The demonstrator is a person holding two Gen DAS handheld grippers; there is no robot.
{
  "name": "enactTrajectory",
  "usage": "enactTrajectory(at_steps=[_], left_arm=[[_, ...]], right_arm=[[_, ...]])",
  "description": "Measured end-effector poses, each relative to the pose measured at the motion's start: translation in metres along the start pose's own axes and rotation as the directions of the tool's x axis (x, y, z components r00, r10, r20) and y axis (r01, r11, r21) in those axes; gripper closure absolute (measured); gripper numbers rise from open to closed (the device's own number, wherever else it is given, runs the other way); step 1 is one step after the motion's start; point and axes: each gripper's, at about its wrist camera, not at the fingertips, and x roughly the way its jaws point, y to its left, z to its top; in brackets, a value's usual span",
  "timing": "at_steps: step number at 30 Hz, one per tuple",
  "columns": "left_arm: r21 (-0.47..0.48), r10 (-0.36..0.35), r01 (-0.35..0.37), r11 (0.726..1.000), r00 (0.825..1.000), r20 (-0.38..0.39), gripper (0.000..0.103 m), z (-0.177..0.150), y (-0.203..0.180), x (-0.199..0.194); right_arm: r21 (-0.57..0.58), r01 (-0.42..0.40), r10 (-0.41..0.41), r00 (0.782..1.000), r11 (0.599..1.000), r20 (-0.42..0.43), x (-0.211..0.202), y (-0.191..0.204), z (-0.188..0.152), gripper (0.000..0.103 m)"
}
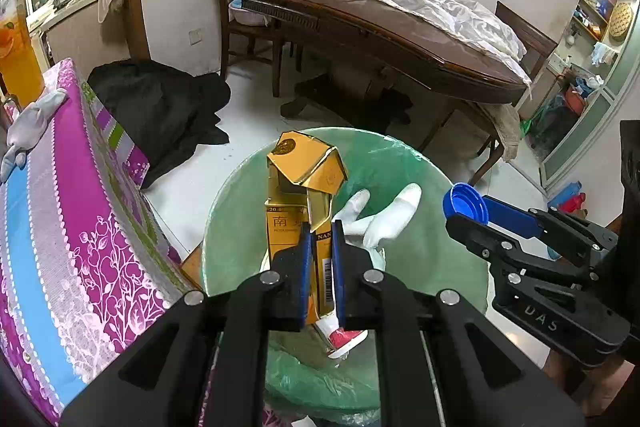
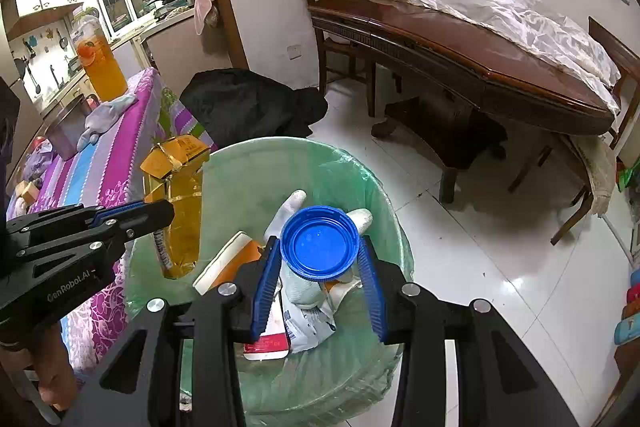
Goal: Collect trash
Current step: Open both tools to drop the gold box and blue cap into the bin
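Left wrist view
Left gripper: clenching the gold box, holding it upright over the bin.
Right gripper: at 3 o'clock, gripping the blue cap.
Around: white glove lying in the bin; purple cloth at 9 o'clock; black bag at 11.

Right wrist view
Right gripper: pinching the cap over the bin.
Left gripper: at 9 o'clock, gripping the box.
Room: wooden table at 1 o'clock, standing on white tiles.
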Motion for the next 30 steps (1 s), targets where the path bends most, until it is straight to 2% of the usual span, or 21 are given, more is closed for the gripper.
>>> enactTrajectory(at_steps=[9, 10, 11, 12, 13, 14, 26, 30], left_arm=[[-0.017, 0.006, -0.006, 1.000, 1.000, -0.018, 0.094, 0.002, 0.003, 0.009], [-0.018, 0.005, -0.005, 1.000, 1.000, -0.024, 0.091, 0.002, 0.003, 0.010], [-0.019, 0.010, -0.011, 1.000, 1.000, -0.028, 0.074, 0.002, 0.004, 0.011], [-0.024, 0.011, -0.012, 1.000, 1.000, -0.026, 0.051, 0.003, 0.006, 0.012], [-0.028, 0.015, -0.016, 0.999, 1.000, -0.023, 0.044, 0.003, 0.008, 0.012], [-0.031, 0.021, -0.022, 0.999, 1.000, -0.020, 0.043, 0.003, 0.009, 0.013], [-0.031, 0.015, -0.016, 0.999, 1.000, -0.023, 0.043, 0.002, 0.011, 0.012], [-0.030, 0.026, -0.027, 0.999, 0.999, -0.019, 0.043, -0.002, 0.016, 0.007]], right_arm=[[-0.005, -0.008, 0.008, 1.000, 1.000, -0.007, 0.006, 0.000, 0.001, 0.063], [-0.004, -0.007, 0.007, 1.000, 1.000, -0.007, 0.006, -0.001, 0.001, 0.055], [0.000, -0.007, 0.007, 1.000, 1.000, 0.000, 0.005, -0.003, 0.001, 0.047], [0.007, -0.009, 0.009, 1.000, 1.000, 0.010, 0.004, -0.005, 0.002, 0.039], [0.015, -0.010, 0.009, 1.000, 1.000, 0.018, 0.003, -0.006, 0.002, 0.039], [0.017, -0.008, 0.008, 1.000, 1.000, 0.020, 0.002, -0.007, 0.002, 0.039], [0.021, -0.007, 0.006, 0.999, 1.000, 0.032, -0.002, -0.011, 0.002, 0.039], [0.018, -0.012, 0.011, 0.997, 1.000, 0.072, -0.013, -0.008, 0.001, 0.038]])
